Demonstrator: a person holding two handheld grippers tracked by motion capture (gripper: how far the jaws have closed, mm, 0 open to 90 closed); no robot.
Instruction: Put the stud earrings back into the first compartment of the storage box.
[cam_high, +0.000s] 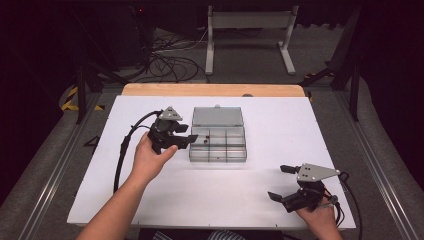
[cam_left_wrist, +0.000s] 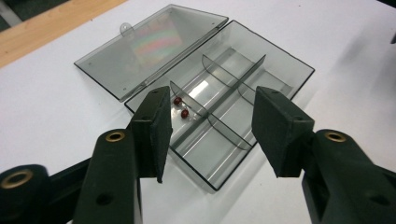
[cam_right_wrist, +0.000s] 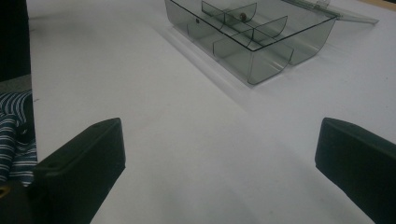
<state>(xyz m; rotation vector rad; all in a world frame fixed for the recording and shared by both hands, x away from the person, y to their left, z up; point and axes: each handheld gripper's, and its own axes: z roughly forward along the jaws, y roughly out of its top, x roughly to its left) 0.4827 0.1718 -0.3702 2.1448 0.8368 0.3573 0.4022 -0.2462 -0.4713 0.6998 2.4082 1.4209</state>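
Observation:
A clear smoky plastic compartment box (cam_high: 235, 150) lies open in the middle of the white table, its lid (cam_high: 218, 116) folded flat behind it. Two small dark red beads (cam_left_wrist: 181, 107) rest in one compartment at the box's left end. My left gripper (cam_high: 190, 136) hovers just left of the box and points at it; in the left gripper view its jaws (cam_left_wrist: 210, 102) stand open with nothing between them. My right gripper (cam_high: 278, 182) rests near the table's front right edge, open wide and empty (cam_right_wrist: 219, 135), with the box (cam_right_wrist: 261, 56) farther ahead.
The white tabletop (cam_high: 210, 195) has a wooden strip (cam_high: 210, 90) along its far edge. Beyond it stand a white metal frame (cam_high: 250, 35) and loose cables (cam_high: 170, 65) on the floor. Metal rails run along both sides of the table.

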